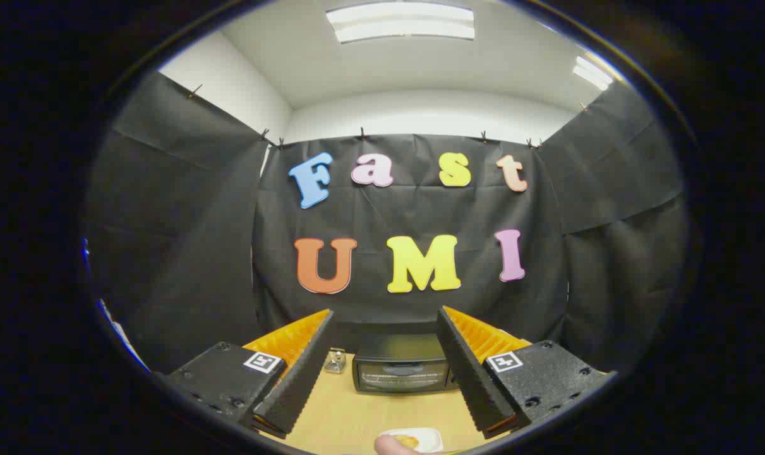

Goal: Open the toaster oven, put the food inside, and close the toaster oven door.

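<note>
We see hand-held gripper (385,373) raised above table (357,420), fingers (300,373) spread wide apart, gripping nothing. Toaster oven (402,371) sits beyond fingers, framed between them, door closed, against booth wall. Small clear object (335,361) just left of oven. White plate (423,438) with yellowish food (406,440) lies near us, below fingers.

Two long ceiling lights (400,22) at twelve o'clock and one at two o'clock make the room bright. The picture is sharp in the middle. Straight walls bend near the edges. The wooden table (369,420) glows softly.
</note>
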Tool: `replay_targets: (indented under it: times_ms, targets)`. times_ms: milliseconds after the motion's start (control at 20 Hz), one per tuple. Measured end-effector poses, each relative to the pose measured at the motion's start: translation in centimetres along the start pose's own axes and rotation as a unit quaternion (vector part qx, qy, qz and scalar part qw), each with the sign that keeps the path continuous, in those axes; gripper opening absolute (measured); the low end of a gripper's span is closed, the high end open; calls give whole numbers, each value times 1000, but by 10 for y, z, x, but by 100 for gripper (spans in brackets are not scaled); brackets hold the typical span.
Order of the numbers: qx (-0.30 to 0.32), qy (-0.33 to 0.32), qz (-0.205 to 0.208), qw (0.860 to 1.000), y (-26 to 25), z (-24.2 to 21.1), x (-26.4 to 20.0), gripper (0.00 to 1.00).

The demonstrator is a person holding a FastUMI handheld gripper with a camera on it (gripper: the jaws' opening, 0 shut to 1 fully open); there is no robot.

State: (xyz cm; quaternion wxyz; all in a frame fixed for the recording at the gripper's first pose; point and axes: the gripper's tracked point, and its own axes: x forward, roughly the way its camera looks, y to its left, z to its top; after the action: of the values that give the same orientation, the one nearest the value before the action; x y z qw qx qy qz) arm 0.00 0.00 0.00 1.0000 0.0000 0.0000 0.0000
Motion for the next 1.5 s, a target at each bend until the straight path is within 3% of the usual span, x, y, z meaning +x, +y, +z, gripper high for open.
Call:
replay_targets:
  times_ms: [400, 700, 1200, 1500]
  targets:
    - [71, 16, -21, 997, -19, -13, 10, 100]
    - [24, 42, -13, 999, -9, -25, 20, 100]
    - [20, 7, 2, 1000, -8, -25, 26, 100]
    - [22, -14, -9, 1000, -29, -39, 39, 100]
